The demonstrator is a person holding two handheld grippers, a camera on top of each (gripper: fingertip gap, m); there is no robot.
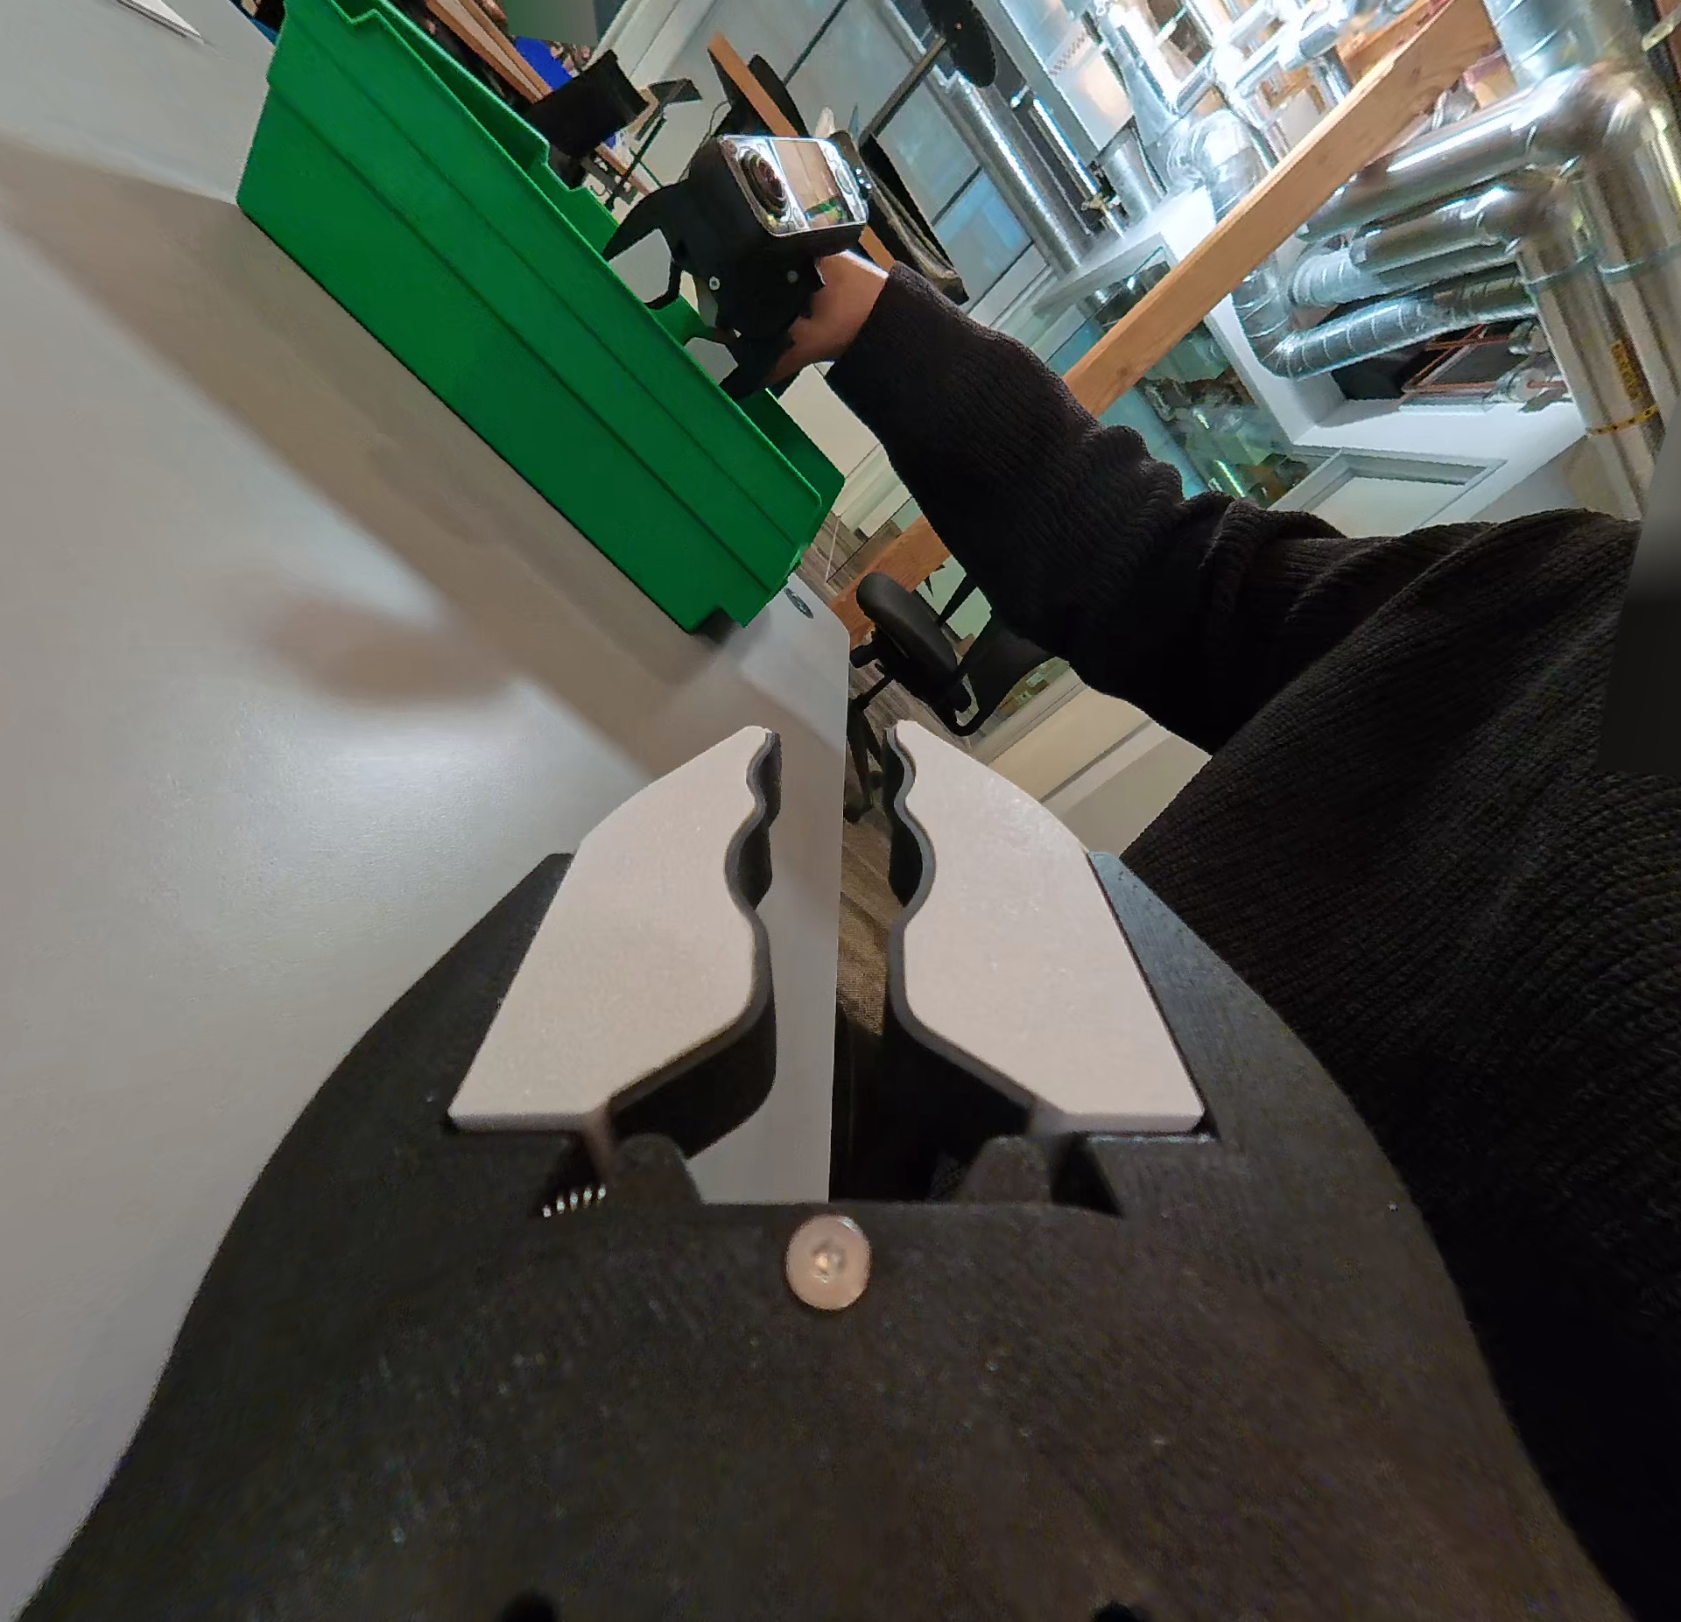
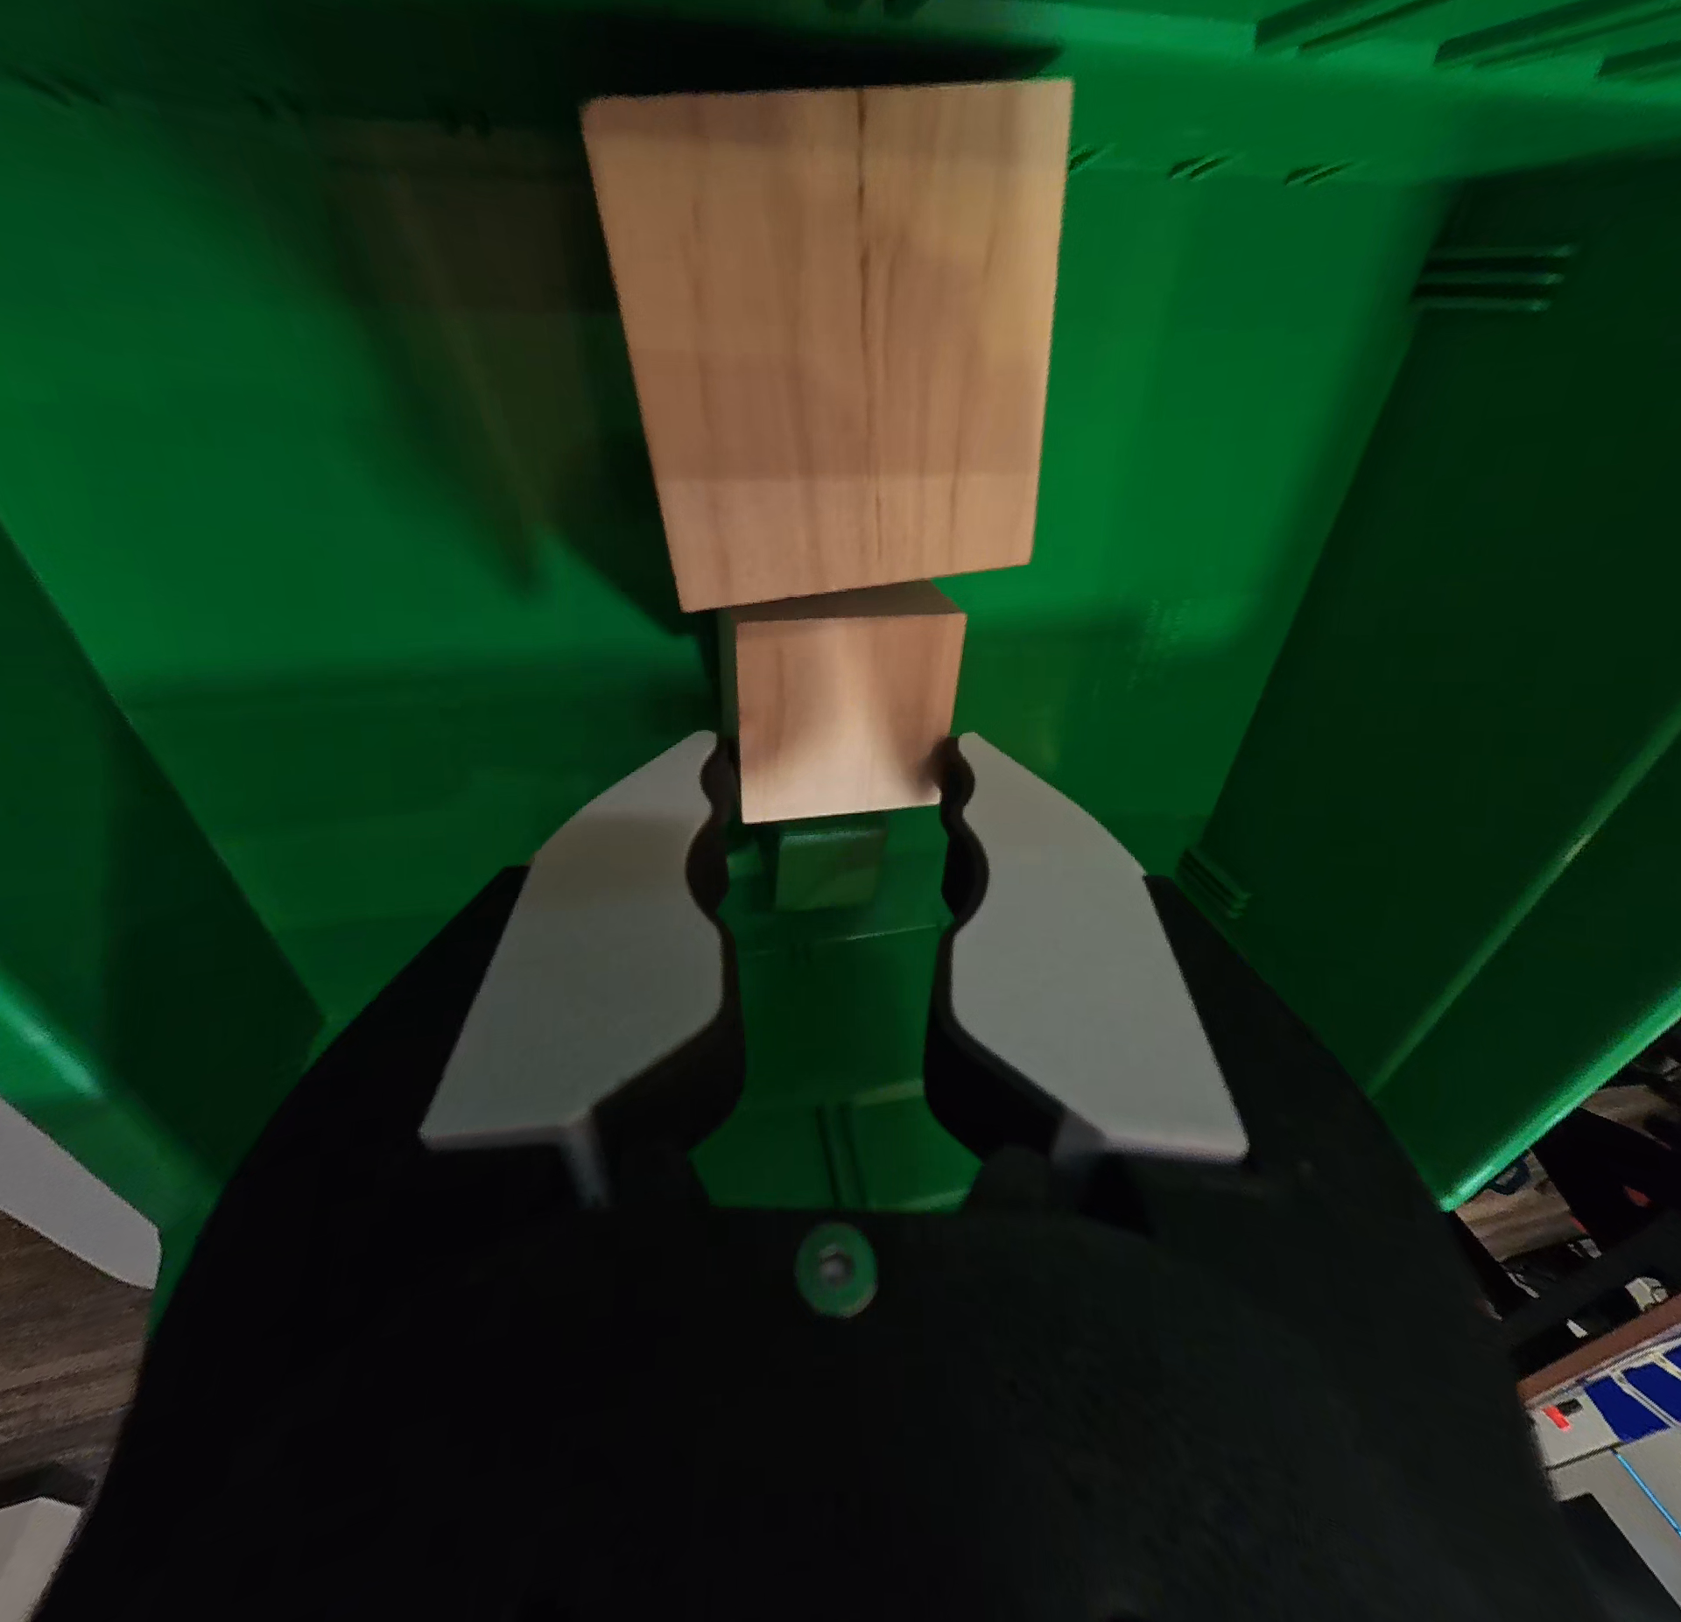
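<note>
My right gripper [image 2: 839,773] is shut on a small wooden block [image 2: 846,714], pinched at the fingertips inside a green plastic bin [image 2: 318,396]. A larger wooden block [image 2: 837,332] lies just beyond the small one; their edges meet in the view, and I cannot tell if they touch. In the left wrist view the right gripper [image 1: 700,296] reaches into the green bin [image 1: 509,323], held by a hand in a black sleeve [image 1: 1046,487]. My left gripper [image 1: 832,746] hangs over the grey table's edge [image 1: 800,851], its jaws a narrow gap apart with nothing between them.
The grey table [image 1: 227,669] stretches left of the left gripper, with the bin at its far end. A black office chair [image 1: 910,651] stands beyond the table edge. A wooden beam [image 1: 1273,214] and metal ducts [image 1: 1410,260] fill the background.
</note>
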